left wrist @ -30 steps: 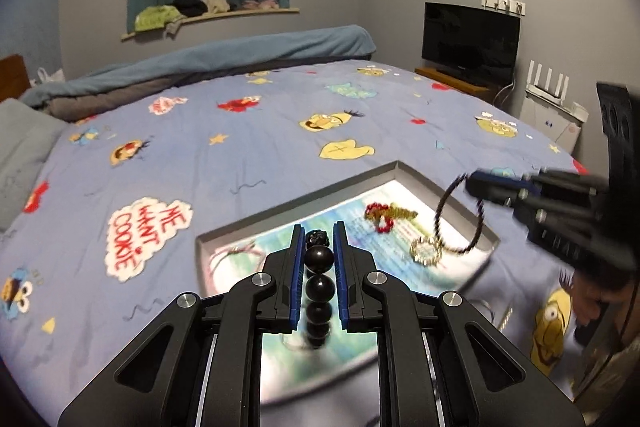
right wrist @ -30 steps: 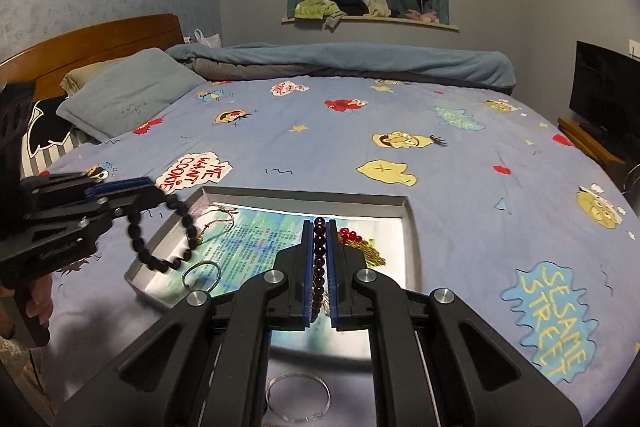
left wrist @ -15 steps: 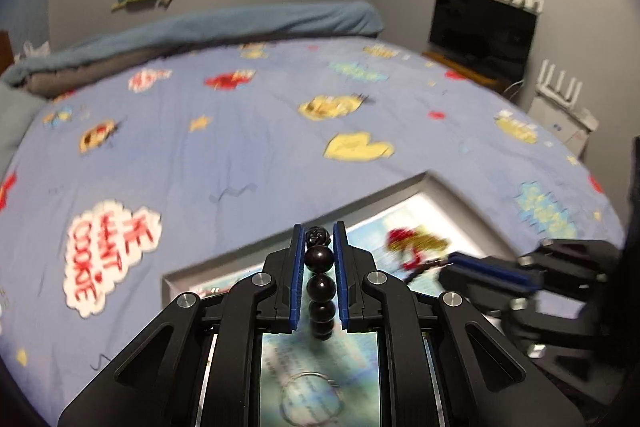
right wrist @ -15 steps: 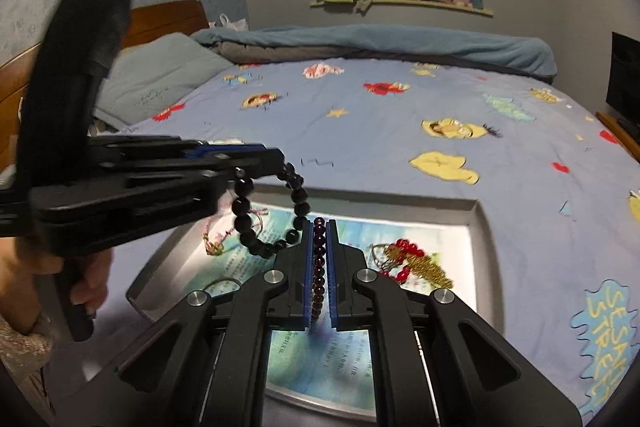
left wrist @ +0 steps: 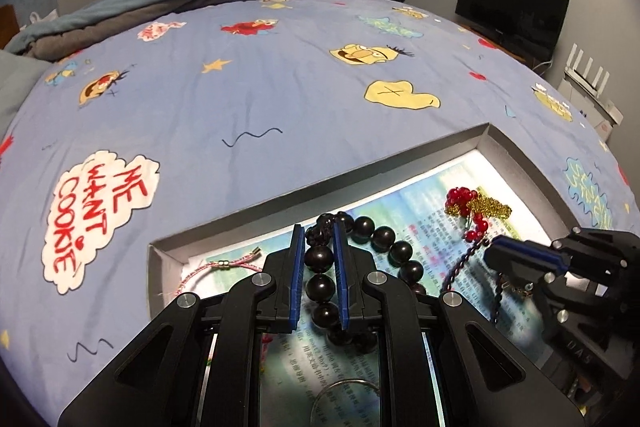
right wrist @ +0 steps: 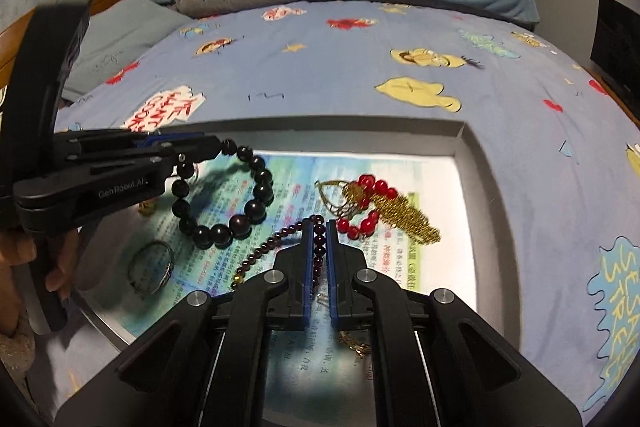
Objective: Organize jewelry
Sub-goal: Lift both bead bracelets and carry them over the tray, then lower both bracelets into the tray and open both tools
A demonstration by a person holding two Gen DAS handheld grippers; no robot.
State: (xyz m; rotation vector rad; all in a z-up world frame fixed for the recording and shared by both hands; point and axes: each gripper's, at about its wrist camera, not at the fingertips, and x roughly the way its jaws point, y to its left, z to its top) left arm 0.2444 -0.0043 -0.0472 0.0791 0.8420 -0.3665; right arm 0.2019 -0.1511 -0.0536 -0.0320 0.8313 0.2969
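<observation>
Left wrist view: the left gripper [left wrist: 319, 247] has its jaws closed on a bracelet of large black beads [left wrist: 382, 239], pinching one bead while the rest of the loop curves off to the right and hangs low over the tray [left wrist: 516, 155]. That tray sits on the bed [left wrist: 240, 99], lined with a printed sheet. Inside it lie a pink cord bracelet [left wrist: 224, 265] near the left wall, a red bead and gold chain piece [left wrist: 478, 205] toward the far right, and a thin metal ring [left wrist: 344, 393] close to the camera. The right gripper [left wrist: 494, 251] reaches in from the right, low over the tray.

Right wrist view: its jaws are shut on a strand of small dark red beads [right wrist: 276, 241], which trails left across the sheet — part of it already seems to rest there. The black bracelet dangles from the left gripper's tip as an open loop, its lowest beads at or just above the sheet (contact is hard to judge). Both pieces are pinched at one point so they hang free and untangled, probably for laying them apart from the red and gold piece.
</observation>
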